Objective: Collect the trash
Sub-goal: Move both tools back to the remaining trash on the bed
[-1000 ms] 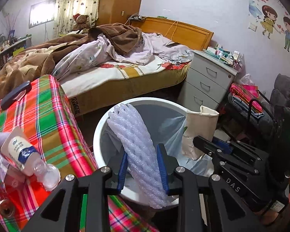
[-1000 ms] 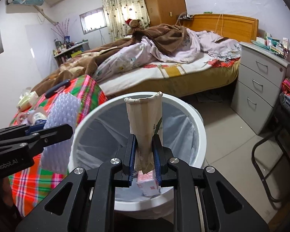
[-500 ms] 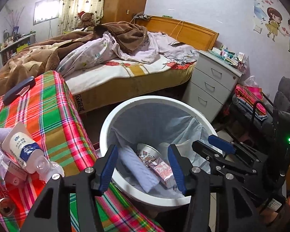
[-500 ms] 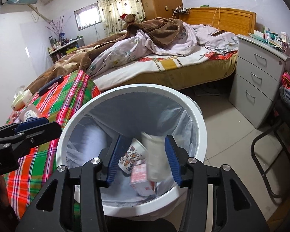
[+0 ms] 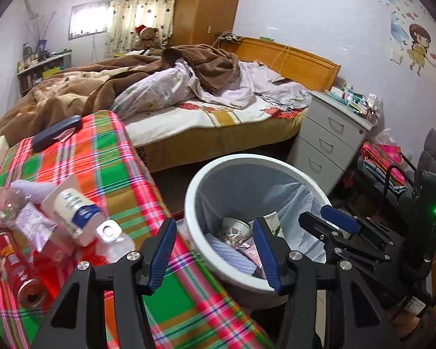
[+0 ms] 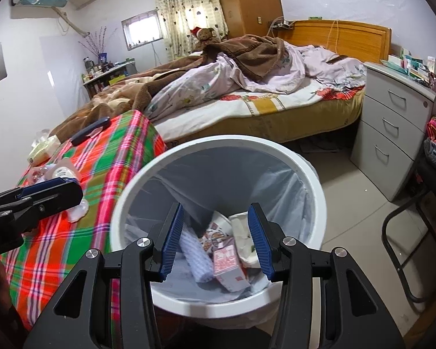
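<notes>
A white bin (image 6: pixel 314 180) with a clear liner stands on the floor beside the plaid-covered table (image 6: pixel 101 157). Inside it lie a white foam net sleeve (image 6: pixel 196 257), a printed paper cup (image 6: pixel 218 229), a pink carton (image 6: pixel 229 264) and a crumpled paper bag (image 6: pixel 242 232). My right gripper (image 6: pixel 216 238) hangs open over the bin with nothing between its fingers. My left gripper (image 5: pixel 215 250) is open and empty above the table corner and the bin's rim (image 5: pixel 247 160). On the table to its left lie a plastic bottle (image 5: pixel 81 218), a crushed clear bottle (image 5: pixel 5 206) and a red can (image 5: pixel 17 267).
A bed (image 5: pixel 206 116) with rumpled blankets stands behind the table and bin. A grey chest of drawers (image 6: pixel 392 133) is at the right, with a black chair frame (image 6: pixel 409 232) beside it. A dark handle (image 5: pixel 55 132) and a tissue pack (image 6: pixel 42 148) lie on the far table end.
Both grippers have opened: the foam sleeve and the paper bag dropped into the bin. My left gripper has shifted left, toward the table; the right one stayed over the bin.
</notes>
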{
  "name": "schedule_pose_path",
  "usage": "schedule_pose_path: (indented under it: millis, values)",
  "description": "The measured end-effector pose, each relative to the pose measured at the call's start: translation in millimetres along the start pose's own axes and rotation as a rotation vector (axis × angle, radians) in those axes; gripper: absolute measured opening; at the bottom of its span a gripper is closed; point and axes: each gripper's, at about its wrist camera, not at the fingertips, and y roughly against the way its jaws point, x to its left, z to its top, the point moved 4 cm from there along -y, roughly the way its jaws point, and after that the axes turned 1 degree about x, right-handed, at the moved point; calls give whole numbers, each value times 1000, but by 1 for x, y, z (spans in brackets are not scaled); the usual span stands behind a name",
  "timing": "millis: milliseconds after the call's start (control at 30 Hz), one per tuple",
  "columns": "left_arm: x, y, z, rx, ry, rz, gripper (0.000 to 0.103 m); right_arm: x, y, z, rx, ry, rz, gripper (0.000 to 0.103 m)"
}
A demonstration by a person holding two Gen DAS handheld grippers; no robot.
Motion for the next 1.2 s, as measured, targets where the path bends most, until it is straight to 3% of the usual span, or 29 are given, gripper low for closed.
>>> schedule_pose_path:
  millis: [333,700,1100,1200]
  values:
    - [45,39,-15,-44,76,57,54,36,7,4,-33,49,52,48]
    - [115,74,-36,-69,186,186,54,81,-6,6,-25,131,141,48]
    - [184,83,-62,-44,341,275,55,130,-33,4,39,231,238,48]
    - [197,80,-65,-39,379,279,61,141,-37,3,49,267,251,48]
